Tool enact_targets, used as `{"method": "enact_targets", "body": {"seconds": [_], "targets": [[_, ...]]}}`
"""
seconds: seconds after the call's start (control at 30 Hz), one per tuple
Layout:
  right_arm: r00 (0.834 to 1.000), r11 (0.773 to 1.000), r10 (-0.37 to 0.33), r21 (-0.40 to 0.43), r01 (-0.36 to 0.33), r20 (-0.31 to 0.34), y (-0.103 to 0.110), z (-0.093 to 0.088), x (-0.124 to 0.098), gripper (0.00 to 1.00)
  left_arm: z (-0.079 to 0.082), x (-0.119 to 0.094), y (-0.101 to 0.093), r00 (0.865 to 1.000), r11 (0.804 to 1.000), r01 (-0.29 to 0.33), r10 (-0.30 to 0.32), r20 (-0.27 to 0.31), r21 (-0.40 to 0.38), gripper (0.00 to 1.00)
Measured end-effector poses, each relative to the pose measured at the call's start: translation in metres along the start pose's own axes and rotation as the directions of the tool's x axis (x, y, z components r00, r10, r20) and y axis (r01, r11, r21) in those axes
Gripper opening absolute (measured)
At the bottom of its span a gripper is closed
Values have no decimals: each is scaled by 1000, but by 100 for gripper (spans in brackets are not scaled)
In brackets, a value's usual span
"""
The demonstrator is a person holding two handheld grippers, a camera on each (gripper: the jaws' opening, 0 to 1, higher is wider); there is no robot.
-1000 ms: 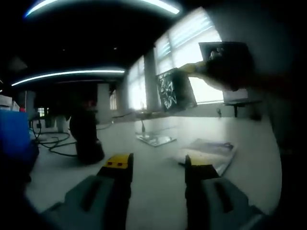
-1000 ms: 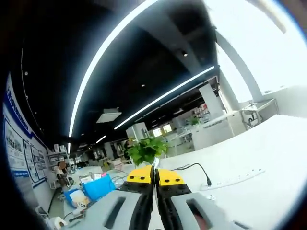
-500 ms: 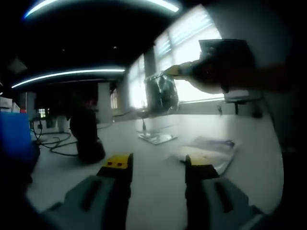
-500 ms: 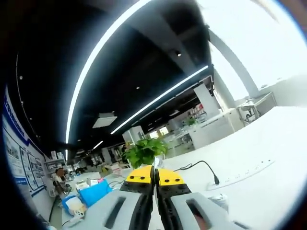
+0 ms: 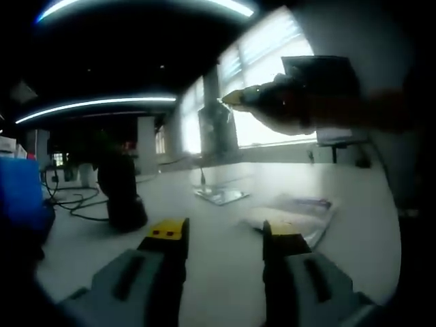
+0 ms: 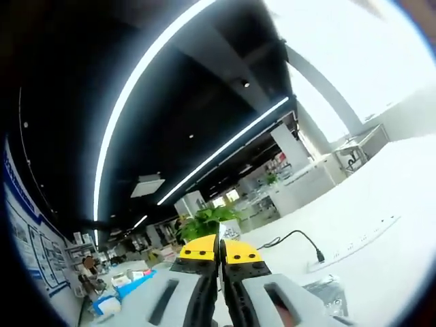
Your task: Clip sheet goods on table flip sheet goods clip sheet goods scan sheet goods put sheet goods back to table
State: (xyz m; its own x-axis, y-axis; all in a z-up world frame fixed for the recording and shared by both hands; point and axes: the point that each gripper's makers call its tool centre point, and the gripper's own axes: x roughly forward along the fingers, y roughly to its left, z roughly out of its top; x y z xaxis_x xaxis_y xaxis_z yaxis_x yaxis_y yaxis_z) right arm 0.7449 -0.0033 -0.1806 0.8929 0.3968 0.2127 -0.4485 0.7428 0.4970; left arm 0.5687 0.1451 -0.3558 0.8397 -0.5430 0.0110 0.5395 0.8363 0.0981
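In the left gripper view my right gripper [image 5: 230, 100] reaches in from the upper right, shut on a dark sheet-goods packet [image 5: 215, 136]. The packet hangs in the air above the white table [image 5: 211, 279] and is turned nearly edge-on. More sheet goods [image 5: 296, 212] lie flat on the table to the right. My left gripper [image 5: 225, 235] stays low over the table, open with nothing between its yellow-tipped jaws. In the right gripper view the right gripper [image 6: 219, 251] points upward toward the ceiling, its jaws pressed together; the packet itself is hardly visible there.
A small stand on a shiny flat base [image 5: 219, 196] sits mid-table under the held packet. A black device [image 5: 121, 194] with cables [image 5: 71, 204] stands at the left, beside a blue box [image 5: 20, 197]. The right gripper view shows a plant [image 6: 204, 221] and a power strip [image 6: 361, 238].
The held packet has rotated from face-on to nearly edge-on and shifted left with the right gripper. The right gripper view has tilted a little. The left gripper has stayed put.
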Motion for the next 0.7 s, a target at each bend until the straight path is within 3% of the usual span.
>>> {"method": "enact_targets", "body": {"seconds": [0.43, 0.57, 0.67, 0.7], "targets": [[1000, 999, -21, -45, 22, 16, 9, -29, 32, 0, 3, -1, -3, 1000, 1000, 12, -12, 16, -4, 36], [999, 999, -31, -17, 32, 35, 8, -40, 37, 0, 3, -1, -3, 1000, 1000, 15, -15, 18, -5, 36], [998, 992, -36, -122, 41, 49, 9, -44, 42, 0, 3, -2, -2, 1000, 1000, 10, -10, 21, -12, 36], [998, 994, -34, -99, 39, 50, 8, -46, 44, 0, 3, -2, -2, 1000, 1000, 11, -11, 20, -12, 36]]}}
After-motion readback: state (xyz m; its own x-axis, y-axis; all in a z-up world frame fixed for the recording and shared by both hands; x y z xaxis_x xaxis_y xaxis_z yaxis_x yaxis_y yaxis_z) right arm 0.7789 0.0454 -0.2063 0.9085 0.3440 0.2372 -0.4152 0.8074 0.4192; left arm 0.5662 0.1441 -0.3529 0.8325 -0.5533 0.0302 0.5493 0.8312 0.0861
